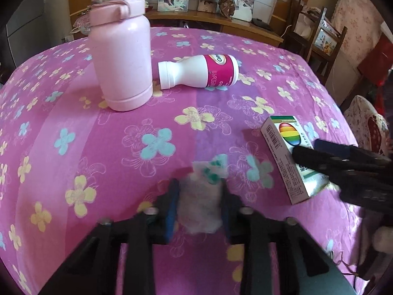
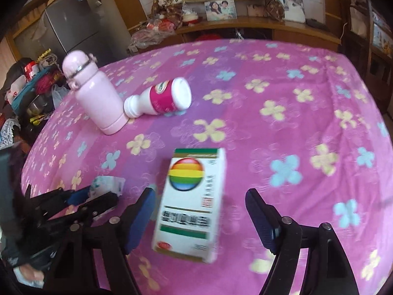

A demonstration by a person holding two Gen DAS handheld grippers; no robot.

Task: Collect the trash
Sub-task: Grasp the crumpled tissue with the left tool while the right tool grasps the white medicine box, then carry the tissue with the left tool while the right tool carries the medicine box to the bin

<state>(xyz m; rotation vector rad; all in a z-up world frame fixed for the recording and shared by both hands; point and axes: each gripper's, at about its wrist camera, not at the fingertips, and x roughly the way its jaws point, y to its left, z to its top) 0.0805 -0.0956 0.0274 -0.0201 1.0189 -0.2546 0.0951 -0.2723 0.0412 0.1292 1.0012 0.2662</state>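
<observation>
Box [image 2: 189, 206] lies flat between right tongs [image 2: 200, 217], pointing away.

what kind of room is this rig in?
Likely a lived-in home living or dining room: a table under a pink flowered cloth, framed family photos on a wooden sideboard, and a grey fridge in the corner.

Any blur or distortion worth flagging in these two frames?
Left wrist view: the crumpled wrapper between the fingers is smeared, while the pink bottle is sharp. Right wrist view: the white box shows motion blur. Both views bow the table edge through fisheye.
</observation>
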